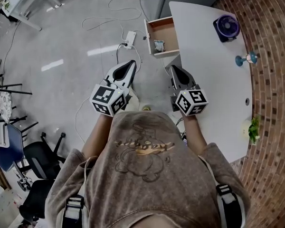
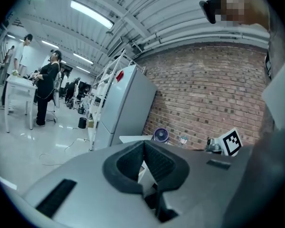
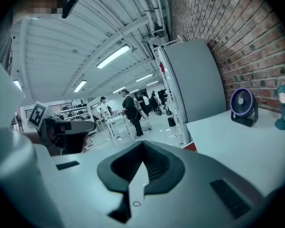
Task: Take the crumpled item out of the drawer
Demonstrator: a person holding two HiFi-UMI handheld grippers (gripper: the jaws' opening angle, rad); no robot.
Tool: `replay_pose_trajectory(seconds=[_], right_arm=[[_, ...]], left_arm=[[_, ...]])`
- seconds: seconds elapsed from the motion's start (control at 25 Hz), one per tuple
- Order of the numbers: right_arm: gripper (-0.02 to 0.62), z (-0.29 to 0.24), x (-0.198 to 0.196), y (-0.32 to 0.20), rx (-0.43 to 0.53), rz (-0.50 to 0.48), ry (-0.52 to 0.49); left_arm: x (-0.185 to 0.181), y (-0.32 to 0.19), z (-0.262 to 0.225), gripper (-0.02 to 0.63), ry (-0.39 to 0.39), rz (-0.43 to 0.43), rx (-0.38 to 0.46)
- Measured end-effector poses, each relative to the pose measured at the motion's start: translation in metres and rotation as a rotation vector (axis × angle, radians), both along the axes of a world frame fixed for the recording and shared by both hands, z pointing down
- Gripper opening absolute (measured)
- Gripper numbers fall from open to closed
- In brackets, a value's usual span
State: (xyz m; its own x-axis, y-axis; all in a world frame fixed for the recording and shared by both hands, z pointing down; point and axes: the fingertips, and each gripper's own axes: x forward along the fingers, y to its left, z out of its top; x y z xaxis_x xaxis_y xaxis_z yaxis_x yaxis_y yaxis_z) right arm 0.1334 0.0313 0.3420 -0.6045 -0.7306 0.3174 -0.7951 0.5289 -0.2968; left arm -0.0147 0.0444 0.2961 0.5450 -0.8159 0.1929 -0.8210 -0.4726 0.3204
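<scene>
**While crumpled item (image 1: 159, 45) lies in open drawer (image 1: 165, 28), we hold both jaw pairs closed & empty**

As we look down, the drawer stands pulled out from the side of the white table (image 1: 213, 84), w/ the crumpled item inside, at the end nearest us. Our left gripper (image 1: 131, 64) and right gripper (image 1: 173, 69) hover just short of the drawer, not touching it. Each has its jaws pressed together w/ nothing btwn them. A purple fan (image 1: 226, 26) stands on the tabletop right of the drawer. A power strip (image 1: 129, 38) lies on the floor left of the drawer.
</scene>
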Motion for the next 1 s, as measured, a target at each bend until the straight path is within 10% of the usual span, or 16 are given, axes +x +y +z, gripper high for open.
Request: replay_pose_trajectory(seconds=[1.0], right_arm=[[-0.003,0.036,-0.051,-0.156,-0.047,0.211,0.066]], left_arm=[[-0.035,-0.191,0.046,0.008,-0.003,0.301,-0.070]])
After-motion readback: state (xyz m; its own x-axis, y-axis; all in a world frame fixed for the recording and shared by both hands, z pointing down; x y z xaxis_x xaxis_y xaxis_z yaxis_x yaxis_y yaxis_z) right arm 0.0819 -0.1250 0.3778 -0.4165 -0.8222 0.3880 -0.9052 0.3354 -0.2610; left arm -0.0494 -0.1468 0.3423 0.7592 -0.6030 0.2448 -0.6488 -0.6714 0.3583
